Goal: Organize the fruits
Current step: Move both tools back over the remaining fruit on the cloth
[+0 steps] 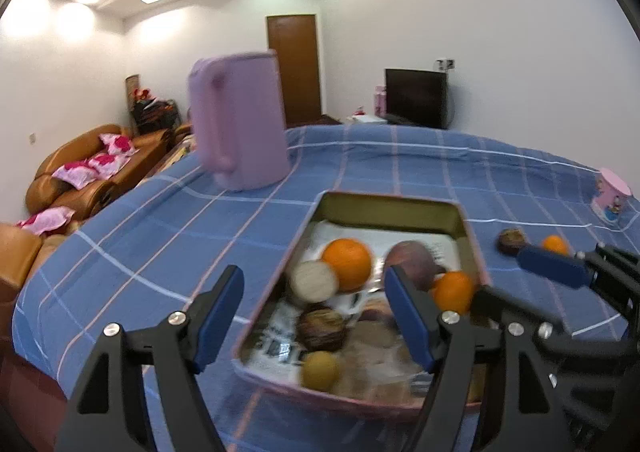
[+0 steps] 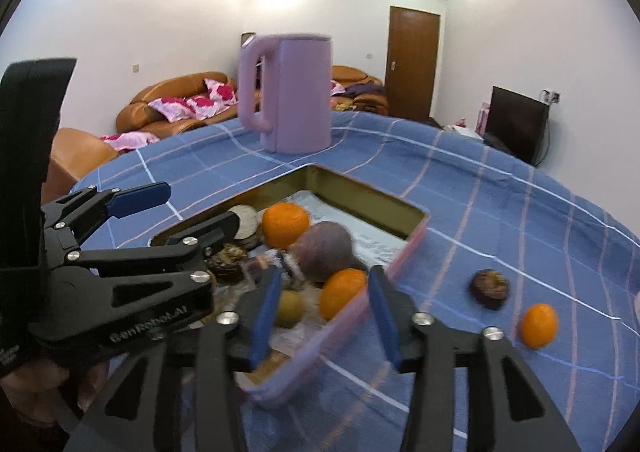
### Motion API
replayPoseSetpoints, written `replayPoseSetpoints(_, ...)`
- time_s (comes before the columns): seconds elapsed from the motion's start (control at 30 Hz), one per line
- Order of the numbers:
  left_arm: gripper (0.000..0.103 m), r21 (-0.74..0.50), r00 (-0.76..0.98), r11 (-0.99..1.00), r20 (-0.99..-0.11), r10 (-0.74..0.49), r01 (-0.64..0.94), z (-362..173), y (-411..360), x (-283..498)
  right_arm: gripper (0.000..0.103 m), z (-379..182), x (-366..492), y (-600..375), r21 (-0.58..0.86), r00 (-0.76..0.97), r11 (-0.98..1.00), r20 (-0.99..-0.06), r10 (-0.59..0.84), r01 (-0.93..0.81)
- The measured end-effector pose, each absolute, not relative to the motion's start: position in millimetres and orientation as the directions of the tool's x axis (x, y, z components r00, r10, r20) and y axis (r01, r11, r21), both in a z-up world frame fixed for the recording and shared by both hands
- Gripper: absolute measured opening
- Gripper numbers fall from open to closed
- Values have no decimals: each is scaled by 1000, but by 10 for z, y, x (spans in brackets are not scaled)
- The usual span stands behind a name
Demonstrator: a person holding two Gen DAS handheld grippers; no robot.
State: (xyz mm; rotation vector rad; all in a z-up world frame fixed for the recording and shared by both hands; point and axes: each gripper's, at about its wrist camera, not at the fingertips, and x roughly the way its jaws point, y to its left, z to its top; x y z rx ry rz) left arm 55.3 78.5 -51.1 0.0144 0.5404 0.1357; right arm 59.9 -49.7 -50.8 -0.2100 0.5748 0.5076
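Note:
A pink-rimmed rectangular tin (image 1: 390, 204) (image 2: 368, 196) on the blue checked cloth holds several fruits: oranges (image 1: 347, 262) (image 2: 285, 223), a purple round fruit (image 1: 412, 264) (image 2: 324, 250), a dark wrinkled fruit (image 1: 321, 328), a small yellow-green fruit (image 1: 320, 370) (image 2: 289, 308) and a white-faced cut fruit (image 1: 314, 281). Outside the tin lie a dark wrinkled fruit (image 2: 489, 288) (image 1: 511, 240) and a small orange (image 2: 539, 325) (image 1: 555, 244). My left gripper (image 1: 316, 308) is open and empty over the tin's near left side. My right gripper (image 2: 320, 316) is open and empty, straddling the tin's near right rim.
A lilac electric kettle (image 1: 240, 120) (image 2: 292, 92) stands on the table beyond the tin. A pink decorated cup (image 1: 612, 192) sits at the far right edge. Brown sofas with pink cushions (image 1: 80, 172), a door and a dark screen (image 1: 416, 96) are behind the table.

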Motion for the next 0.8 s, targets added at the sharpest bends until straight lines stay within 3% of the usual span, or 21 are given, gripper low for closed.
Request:
replayPoseSetpoints(0.1, 80, 59, 861, 995, -500, 96, -77, -438, 560, 547, 50, -432, 616, -801, -67, 753, 887, -560, 346, -457)
replayPoseSetpoints(0.4, 80, 111, 861, 990, -509, -14, 82, -326, -164, 740, 50, -510, 994, -1639, -109, 778, 973, -622, 92, -203)
replayPoseSetpoints(0.8, 80, 122, 817, 985, -576, -30, 122, -406, -475, 1136, 50, -787, 1491, -1695, -30, 680, 978, -724, 120, -205)
